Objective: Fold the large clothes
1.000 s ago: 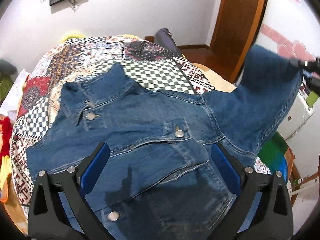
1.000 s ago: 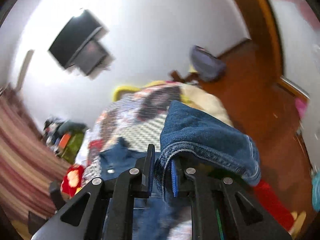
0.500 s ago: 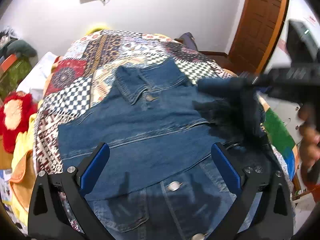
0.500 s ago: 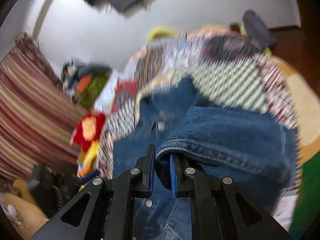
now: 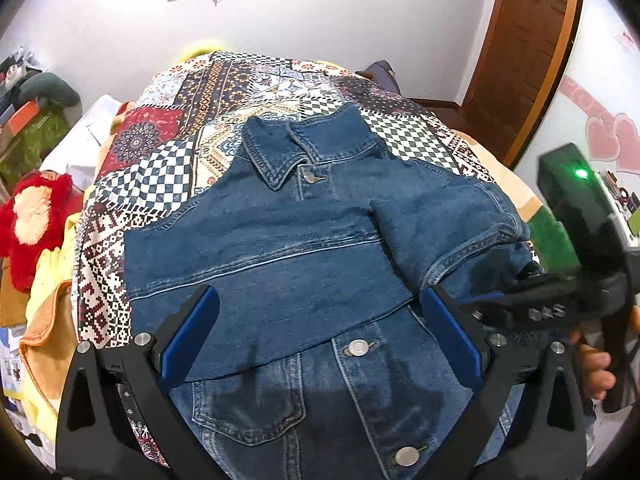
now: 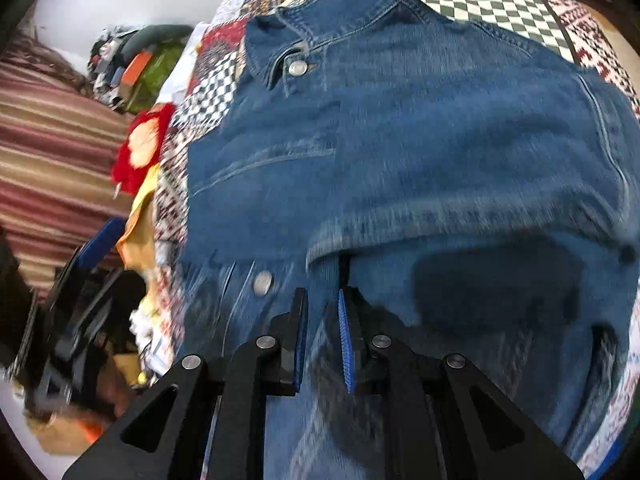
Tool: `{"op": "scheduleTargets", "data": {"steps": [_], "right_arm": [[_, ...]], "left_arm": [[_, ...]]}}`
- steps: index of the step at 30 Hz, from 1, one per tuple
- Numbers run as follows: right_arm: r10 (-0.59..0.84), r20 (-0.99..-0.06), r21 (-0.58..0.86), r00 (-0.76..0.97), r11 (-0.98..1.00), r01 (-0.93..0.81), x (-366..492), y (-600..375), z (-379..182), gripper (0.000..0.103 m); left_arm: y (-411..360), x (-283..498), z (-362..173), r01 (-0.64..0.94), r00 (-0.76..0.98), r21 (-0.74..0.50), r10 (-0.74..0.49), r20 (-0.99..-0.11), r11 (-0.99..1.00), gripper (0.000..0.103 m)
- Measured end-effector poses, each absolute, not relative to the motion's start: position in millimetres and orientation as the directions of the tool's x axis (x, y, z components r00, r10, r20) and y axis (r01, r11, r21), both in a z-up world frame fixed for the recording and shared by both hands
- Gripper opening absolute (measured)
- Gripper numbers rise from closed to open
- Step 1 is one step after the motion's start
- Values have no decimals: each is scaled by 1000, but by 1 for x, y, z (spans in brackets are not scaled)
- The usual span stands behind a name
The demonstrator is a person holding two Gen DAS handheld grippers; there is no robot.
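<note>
Right claw (image 6: pixel 322 334) is pinched on the sleeve (image 6: pixel 460 184) I've laid across the jacket (image 5: pixel 280 256), which lies face up on the quilt-covered bed (image 5: pixel 168 168). Left claw (image 5: pixel 316 336), wide open and holding nothing, hovers over the jacket's lower front.

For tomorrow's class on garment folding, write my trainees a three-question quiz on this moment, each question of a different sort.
1. True or false: the left gripper has its jaws shut on the collar.
2. What does the right gripper hold? A) sleeve of the denim jacket B) red plush toy C) patchwork bedspread
3. Fill in: the sleeve lies folded across the jacket's ____.

Key: 1 false; 2 A; 3 front
</note>
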State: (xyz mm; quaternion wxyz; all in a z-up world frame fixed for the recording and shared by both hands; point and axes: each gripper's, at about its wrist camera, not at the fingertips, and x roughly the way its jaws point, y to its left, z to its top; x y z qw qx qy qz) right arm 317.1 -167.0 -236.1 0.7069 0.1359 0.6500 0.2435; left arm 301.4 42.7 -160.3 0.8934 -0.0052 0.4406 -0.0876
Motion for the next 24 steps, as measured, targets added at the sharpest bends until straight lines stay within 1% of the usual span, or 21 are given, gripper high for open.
{"op": "scheduleTargets", "data": {"steps": [3, 5, 9, 14, 16, 18, 21, 23, 24], "right_arm": [[508, -859, 485, 60, 847, -216, 302, -179, -220, 11], [500, -857, 464, 125, 853, -239, 293, -193, -201, 11], [478, -845, 431, 242, 875, -222, 288, -237, -167, 11], [363, -837, 309, 409, 931, -194, 280, -293, -128, 11], [303, -832, 253, 466, 953, -168, 276, -316, -116, 11], [270, -825, 231, 496, 963, -140, 272, -342, -109, 11], [261, -825, 252, 501, 964, -87, 269, -372, -111, 11], [270, -834, 282, 481, 958, -48, 269, -388, -122, 11], [274, -838, 293, 471, 956, -35, 270, -392, -127, 11]], "left_arm": [[32, 302, -156, 172, 598, -76, -165, -785, 982, 102], [23, 303, -152, 189, 603, -64, -167, -780, 980, 102], [-3, 309, -141, 236, 610, -38, -178, -772, 971, 102], [-47, 326, -132, 321, 598, -15, -215, -772, 947, 102], [-70, 336, -133, 381, 569, -37, -265, -779, 924, 102], [-95, 347, -143, 437, 515, -52, -297, -804, 898, 102], [-134, 359, -165, 508, 450, -27, -292, -844, 861, 102], [-156, 367, -183, 542, 412, 0, -266, -871, 841, 102], [-168, 373, -195, 555, 401, 28, -238, -885, 831, 98]]}}
